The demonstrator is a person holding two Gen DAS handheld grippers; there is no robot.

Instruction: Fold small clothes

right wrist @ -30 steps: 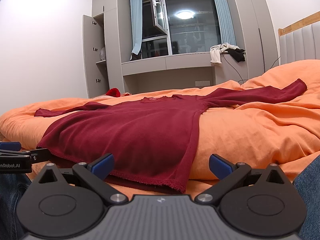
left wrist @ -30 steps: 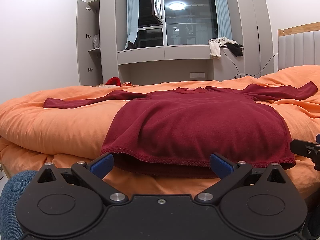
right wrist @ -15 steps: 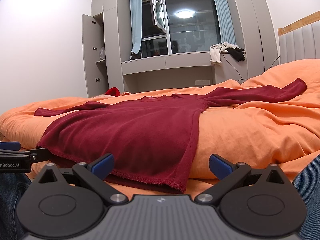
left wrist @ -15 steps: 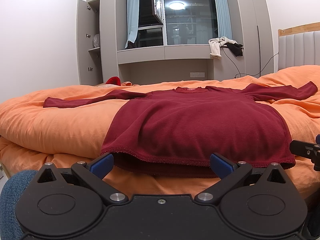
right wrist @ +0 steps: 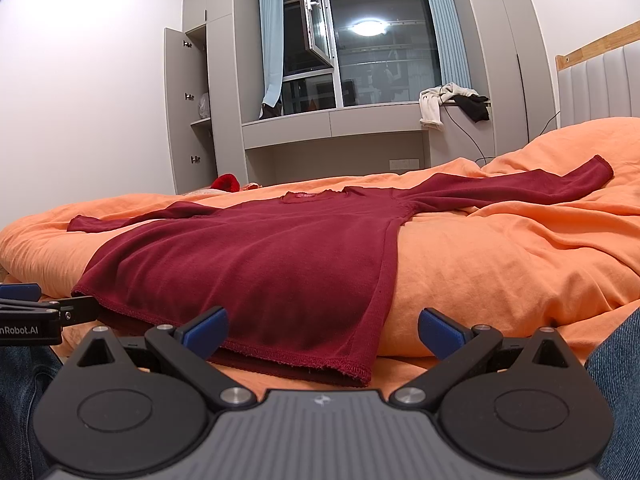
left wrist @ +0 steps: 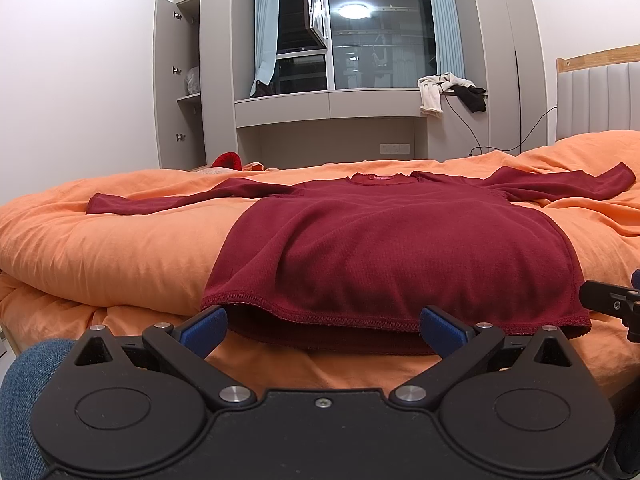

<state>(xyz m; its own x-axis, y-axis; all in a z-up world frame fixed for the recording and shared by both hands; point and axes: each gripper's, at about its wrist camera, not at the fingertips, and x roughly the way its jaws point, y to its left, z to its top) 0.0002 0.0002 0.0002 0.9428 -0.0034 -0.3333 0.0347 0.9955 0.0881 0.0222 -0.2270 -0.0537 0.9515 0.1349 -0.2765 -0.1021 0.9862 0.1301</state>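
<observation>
Now we see the red top (left wrist: 384,248) flat on the bed (left wrist: 100,248), sleeves spread; both our hand-held grippers, left (left wrist: 324,330) and right (right wrist: 322,330), gape empty.

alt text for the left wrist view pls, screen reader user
A dark red long-sleeved top lies flat, sleeves spread, on an orange duvet. The open left gripper sits just short of its hem; the right gripper pokes in at right.
</observation>
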